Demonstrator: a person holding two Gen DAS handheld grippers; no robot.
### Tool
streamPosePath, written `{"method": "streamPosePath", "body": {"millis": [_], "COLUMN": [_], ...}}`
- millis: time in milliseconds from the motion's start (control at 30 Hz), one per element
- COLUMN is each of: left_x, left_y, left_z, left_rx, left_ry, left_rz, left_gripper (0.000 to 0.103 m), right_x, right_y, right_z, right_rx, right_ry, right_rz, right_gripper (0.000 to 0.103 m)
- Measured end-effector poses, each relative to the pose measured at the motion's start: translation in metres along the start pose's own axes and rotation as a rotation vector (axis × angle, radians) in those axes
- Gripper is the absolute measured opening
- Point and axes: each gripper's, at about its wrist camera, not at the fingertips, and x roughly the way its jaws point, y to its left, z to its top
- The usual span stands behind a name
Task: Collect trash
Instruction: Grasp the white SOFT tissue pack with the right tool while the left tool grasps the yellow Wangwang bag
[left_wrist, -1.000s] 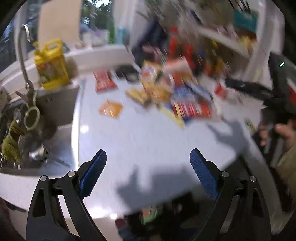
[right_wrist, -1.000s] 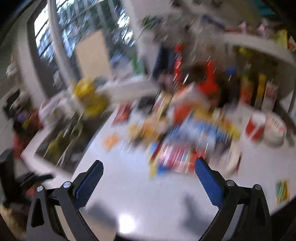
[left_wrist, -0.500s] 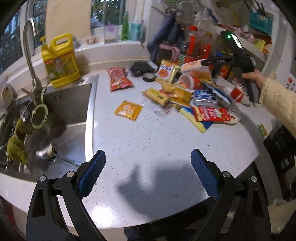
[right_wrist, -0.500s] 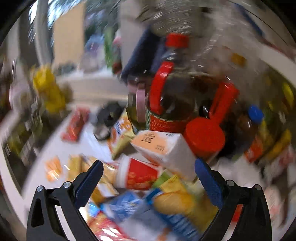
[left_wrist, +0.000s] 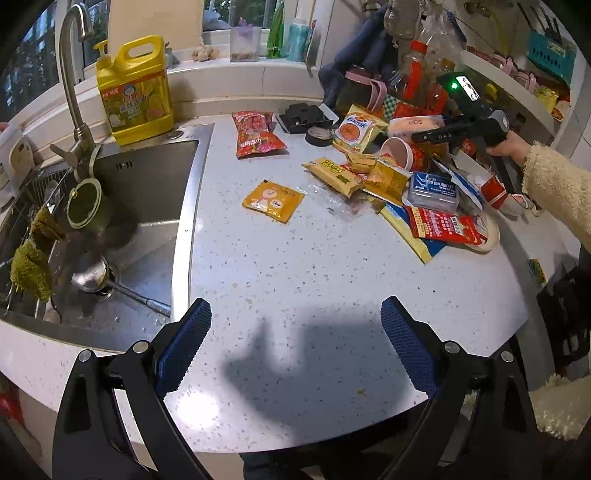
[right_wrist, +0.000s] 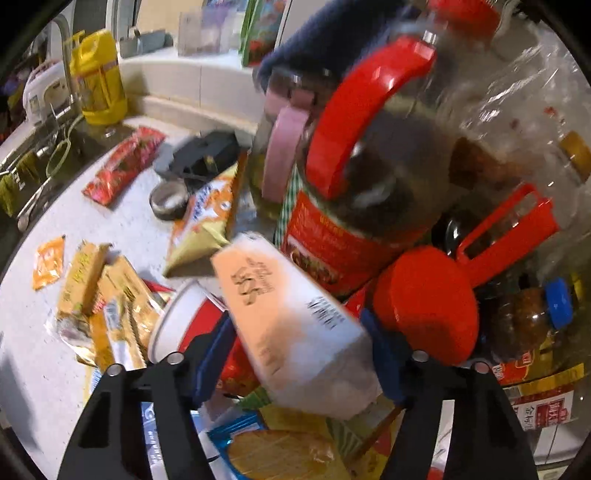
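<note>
Left wrist view: left gripper (left_wrist: 295, 341) released, jaws wide over bare speckled countertop (left_wrist: 295, 266), nothing between them. Sink (left_wrist: 144, 206) with tap and yellow detergent jug (left_wrist: 135, 88) at left. Trash pile at far right: orange sachet (left_wrist: 273, 201) lying apart from it, red snack bag (left_wrist: 255, 134), tipped red paper cup (left_wrist: 400, 153), pink tissue pack (left_wrist: 415, 125) on top. Right gripper (left_wrist: 424, 137) seen side-on at that pack, held by a hand (left_wrist: 508, 146) in a fleecy sleeve; fingertips hidden behind the pile

Right wrist view: close and partly blurred. Right gripper (right_wrist: 299, 356) closing, tissue pack (right_wrist: 291, 321) between the blue pads, both pads against its sides. Red cup (right_wrist: 192, 321) just beside the left pad. Red-handled oil bottle (right_wrist: 354, 192) and red lid (right_wrist: 424, 302) crowded close behind; labels unreadable, lower wrappers cut off by the fingers
</note>
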Motion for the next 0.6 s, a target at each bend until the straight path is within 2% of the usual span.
{"method": "streamPosePath", "body": {"millis": [67,133,233,400,600], "left_x": [0.001,0.001,0.002,0.009,0.043], "left_y": [0.000,0.000,0.002,0.007,0.009], "left_z": [0.001,0.003,0.008,0.021,0.059], "left_rx": [-0.006,-0.008,-0.014,-0.043,-0.024], "left_ry": [0.000,-0.003,-0.012,-0.024,-0.013], "left_rz": [-0.001,-0.007,-0.014,-0.049,-0.079], "left_gripper": [0.091,0.091,0.091,0.091,0.091], "right_x": [0.000,-0.007,-0.027,-0.083,-0.152], "right_y": [0.000,-0.002,-0.006,-0.019,-0.009], "right_z": [-0.003,-0.006,-0.012,-0.033,-0.066], "right_rx": [-0.005,0.018,0.060,0.213,0.356], "right_ry": [0.005,0.000,-0.047,-0.196,-0.370], "right_rz": [0.002,0.024,0.047,0.093,0.145], "right_gripper": [0.041,0.036,0.035,0.035,0.035]}}
